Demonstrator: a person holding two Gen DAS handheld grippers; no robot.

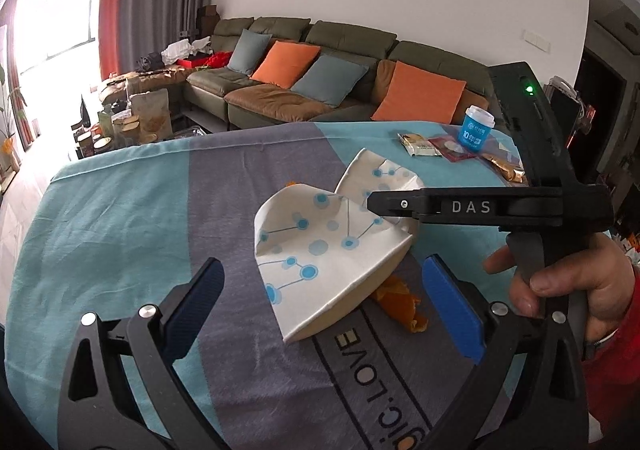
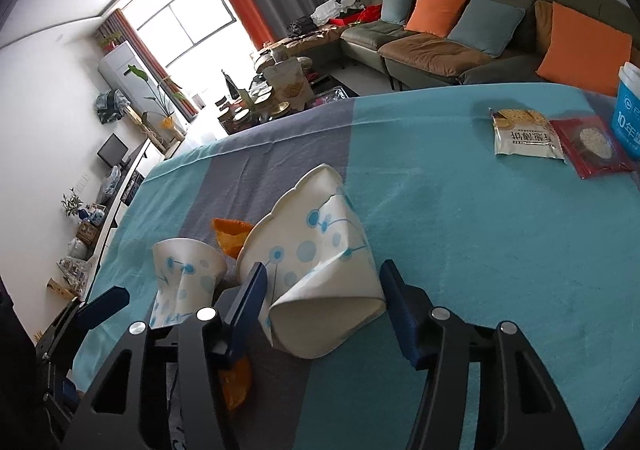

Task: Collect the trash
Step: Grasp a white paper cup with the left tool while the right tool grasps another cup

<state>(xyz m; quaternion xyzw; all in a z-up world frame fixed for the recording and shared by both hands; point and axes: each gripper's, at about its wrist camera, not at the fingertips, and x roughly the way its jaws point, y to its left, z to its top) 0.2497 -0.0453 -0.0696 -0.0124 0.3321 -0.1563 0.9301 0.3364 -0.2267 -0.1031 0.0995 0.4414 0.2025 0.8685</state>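
Observation:
Two crushed white paper cups with blue dots lie on the tablecloth (image 1: 120, 218). The nearer cup (image 1: 320, 262) sits between the wide-apart fingers of my left gripper (image 1: 322, 264), which is open and does not touch it. My right gripper (image 2: 324, 290) has its pads against both sides of the other cup (image 2: 320, 262), lying on its side. From the left wrist this gripper (image 1: 374, 206) shows side-on over that far cup (image 1: 384, 174), with a hand (image 1: 560, 282) on its handle. Orange peel (image 1: 400, 302) lies by the cups, and more orange peel (image 2: 230, 234) shows behind them.
At the far right of the table stand a blue-and-white tub (image 2: 628, 110), a beige snack packet (image 2: 524, 134) and a red packet (image 2: 592, 146). A gold wrapper (image 1: 508, 168) lies near them. A green sofa (image 1: 320, 90) with cushions runs beyond the table's far edge.

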